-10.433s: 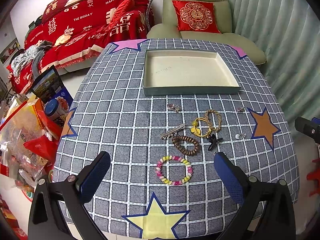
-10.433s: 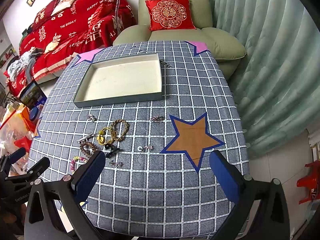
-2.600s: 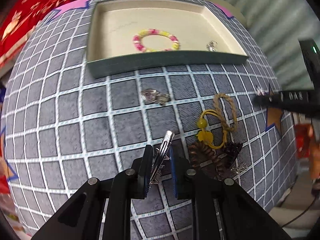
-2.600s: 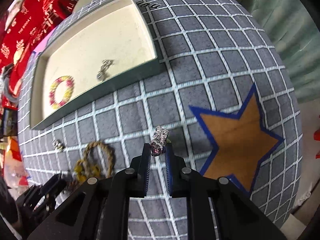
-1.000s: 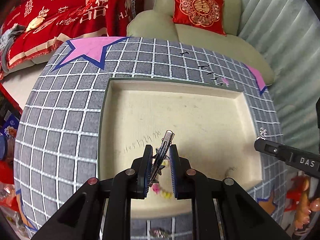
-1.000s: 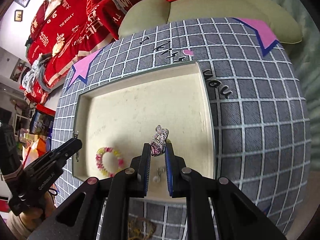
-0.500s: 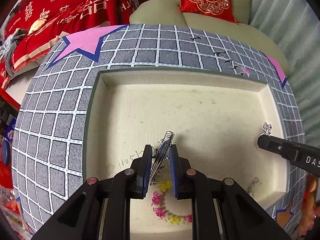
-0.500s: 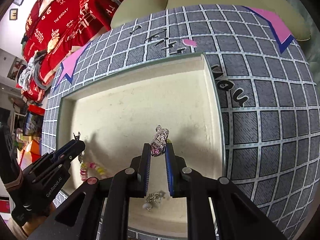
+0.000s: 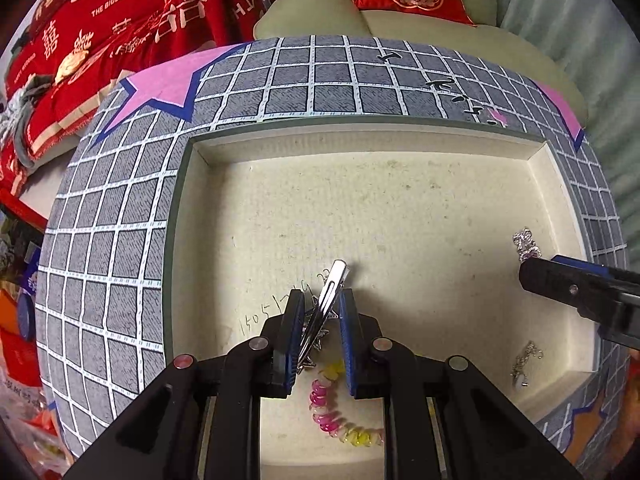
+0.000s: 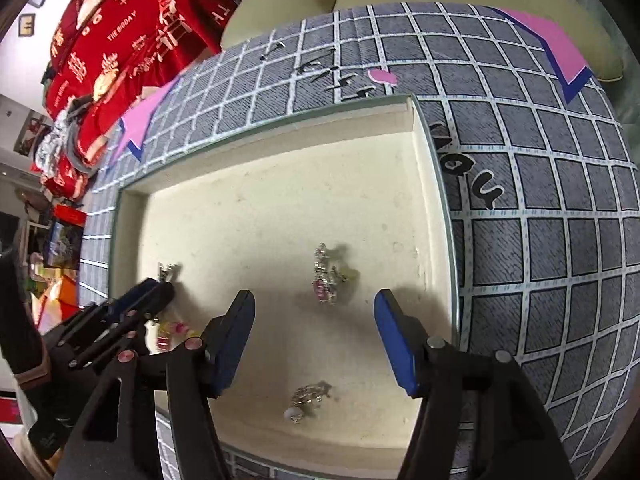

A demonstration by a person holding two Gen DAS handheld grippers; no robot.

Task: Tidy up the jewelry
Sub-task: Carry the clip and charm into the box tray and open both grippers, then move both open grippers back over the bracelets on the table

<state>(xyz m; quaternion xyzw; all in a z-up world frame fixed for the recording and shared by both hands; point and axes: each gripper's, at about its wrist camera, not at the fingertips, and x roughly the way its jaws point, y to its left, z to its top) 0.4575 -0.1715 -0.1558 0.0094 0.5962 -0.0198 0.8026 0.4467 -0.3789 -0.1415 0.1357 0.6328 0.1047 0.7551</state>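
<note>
Over the cream-lined tray (image 9: 176,240), my left gripper (image 9: 322,298) is shut on a silver hair clip (image 9: 334,280), whose tip sticks out past the pads. A pink-and-yellow bead bracelet (image 9: 332,412) lies on the tray floor just beneath it. My right gripper (image 10: 314,298) is opening over the tray's (image 10: 440,184) right half. A silver ornament with a pink stone (image 10: 326,280) lies loose on the floor between its parted fingers, touching neither pad. A small silver piece (image 10: 306,396) rests near the tray's front wall. The left gripper (image 10: 152,292) shows at the lower left of the right wrist view.
The tray sits on a grey checked tablecloth (image 9: 120,264) with pink stars at the far corners. The table edge drops off at the left to boxes and bags on the floor. A red-covered sofa (image 9: 120,12) and a green armchair (image 9: 400,28) stand behind the table.
My right gripper's jaws have parted and the pink-stone ornament has dropped onto the tray floor. Both grippers came lower over the tray. The left keeps hold of the hair clip.
</note>
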